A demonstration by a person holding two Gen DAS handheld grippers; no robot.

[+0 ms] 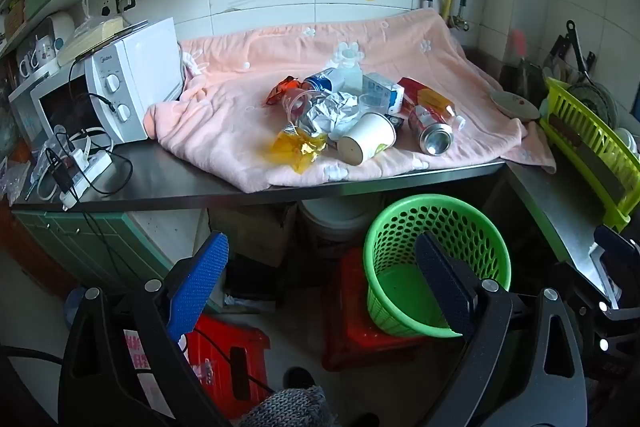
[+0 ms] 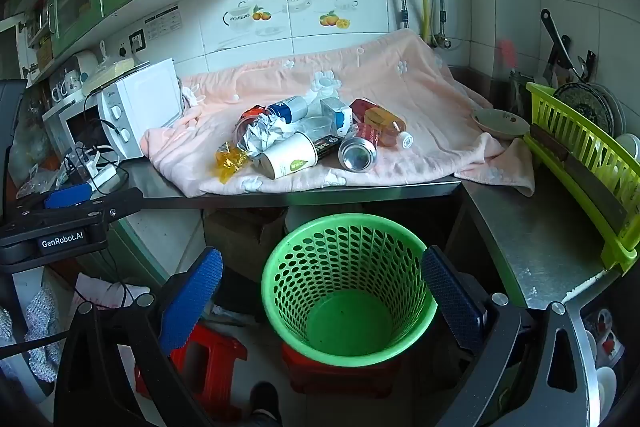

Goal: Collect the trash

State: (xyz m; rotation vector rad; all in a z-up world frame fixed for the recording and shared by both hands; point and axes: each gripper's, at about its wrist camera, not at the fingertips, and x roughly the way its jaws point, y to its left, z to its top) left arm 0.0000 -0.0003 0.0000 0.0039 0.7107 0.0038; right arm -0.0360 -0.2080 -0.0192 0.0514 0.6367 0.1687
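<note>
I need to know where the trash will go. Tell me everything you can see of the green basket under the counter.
The green basket is a round, bright green bin that looks like plastic, its wall pierced with rows of oval holes, its floor solid. It stands upright and open-topped with nothing visible inside. It rests on a red stool below the steel counter edge, in front of the pile of trash. Neither gripper touches it.

A soft pink cloth (image 2: 404, 95) covers the brushed steel counter (image 2: 532, 239); on it lie crumpled foil (image 2: 266, 135), a shiny metal can (image 2: 358, 153) and a matt paper cup (image 2: 290, 155); the perforated green basket (image 2: 348, 291) is glossy plastic
</note>
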